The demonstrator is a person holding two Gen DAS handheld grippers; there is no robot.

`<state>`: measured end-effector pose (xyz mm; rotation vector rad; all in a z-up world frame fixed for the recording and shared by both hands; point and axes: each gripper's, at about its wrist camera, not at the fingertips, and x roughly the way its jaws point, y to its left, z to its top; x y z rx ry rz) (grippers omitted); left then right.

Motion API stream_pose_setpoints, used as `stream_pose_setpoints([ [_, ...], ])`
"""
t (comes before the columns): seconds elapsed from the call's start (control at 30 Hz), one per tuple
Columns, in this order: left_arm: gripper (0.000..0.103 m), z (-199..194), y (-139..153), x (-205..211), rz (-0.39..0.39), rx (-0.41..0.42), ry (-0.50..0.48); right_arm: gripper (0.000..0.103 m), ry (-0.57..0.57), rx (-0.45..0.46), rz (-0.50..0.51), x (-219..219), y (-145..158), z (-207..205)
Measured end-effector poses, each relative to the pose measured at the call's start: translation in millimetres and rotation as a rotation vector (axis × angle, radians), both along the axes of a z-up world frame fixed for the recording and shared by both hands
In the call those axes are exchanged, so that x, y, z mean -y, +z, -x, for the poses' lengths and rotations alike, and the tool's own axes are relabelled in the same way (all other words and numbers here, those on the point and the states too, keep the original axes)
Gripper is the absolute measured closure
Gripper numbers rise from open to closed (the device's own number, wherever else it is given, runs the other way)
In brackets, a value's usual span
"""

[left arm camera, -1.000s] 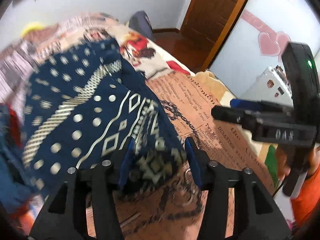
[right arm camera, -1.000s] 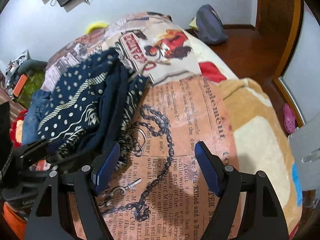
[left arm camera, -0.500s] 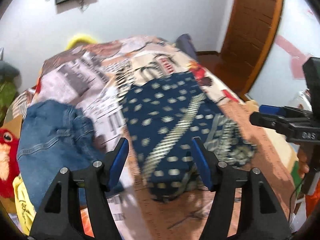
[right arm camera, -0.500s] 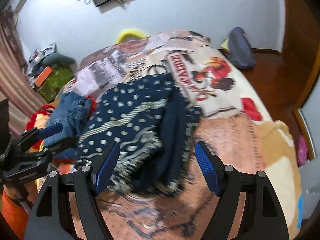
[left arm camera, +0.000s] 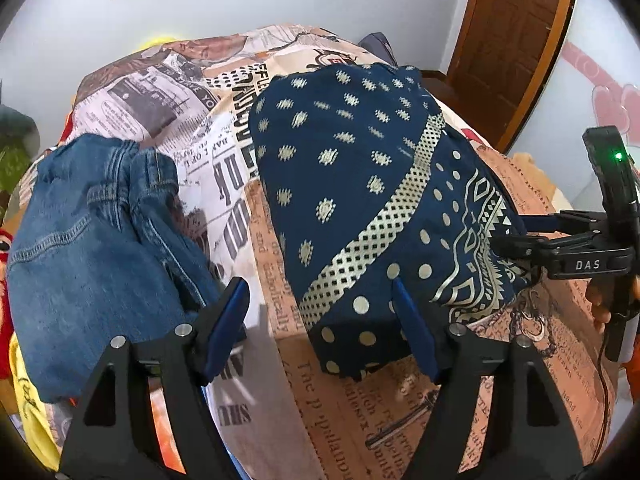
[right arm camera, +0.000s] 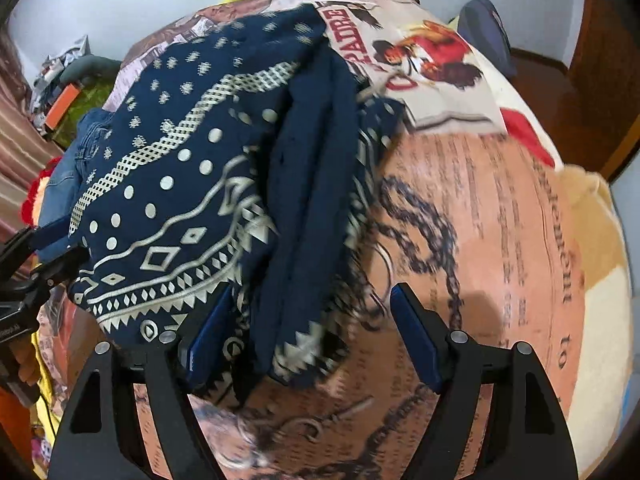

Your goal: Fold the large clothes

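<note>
left gripper – jaws just opening, nothing gripped | navy patterned garment folded | jeans beside

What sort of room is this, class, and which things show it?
Most likely a bedroom: a bed under a newspaper-print blanket, a wooden door, and clothes on the bed, a navy patterned garment and jeans.

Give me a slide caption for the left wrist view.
Open left hand-held gripper above a folded navy patterned garment beside jeans on a bed.

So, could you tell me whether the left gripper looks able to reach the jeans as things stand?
Probably yes: the left gripper is open and empty, and the jeans lie uncovered just beside its left finger, with nothing between them.
</note>
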<state>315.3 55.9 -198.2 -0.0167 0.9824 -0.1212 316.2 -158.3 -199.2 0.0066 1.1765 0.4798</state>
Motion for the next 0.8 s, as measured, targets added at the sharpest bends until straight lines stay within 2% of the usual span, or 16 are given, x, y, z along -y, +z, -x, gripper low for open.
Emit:
stream_pose_setpoints([
  [0.13, 0.03, 4, 4, -5, 0.018, -0.003, 0.024, 0.028, 0.0, 0.031, 0.018, 4, 9, 7],
  [0.23, 0.03, 8, 13, -5, -0.023, 0.013, 0.026, 0.027, 0.012, 0.074, 0.064, -2, 22, 15],
  [0.37, 0.03, 6, 31, -6, -0.109, 0.057, 0.03, 0.026, 0.027, 0.124, 0.072, -8, 43, 18],
  [0.5, 0.029, -7, 47, -16, -0.112, 0.088, 0.049, 0.026, 0.027, 0.165, 0.032, -12, 63, 13],
  [0.57, 0.026, -19, 50, -23, -0.079, 0.083, 0.059, 0.026, 0.024, 0.175, 0.001, -15, 69, 5],
  [0.63, 0.018, -30, 49, -29, -0.022, 0.07, 0.069, 0.026, 0.019, 0.167, -0.038, -19, 70, -4],
  [0.8, 0.018, -63, 27, -38, 0.174, -0.046, 0.055, 0.025, 0.001, 0.059, -0.142, -29, 53, -34],
])
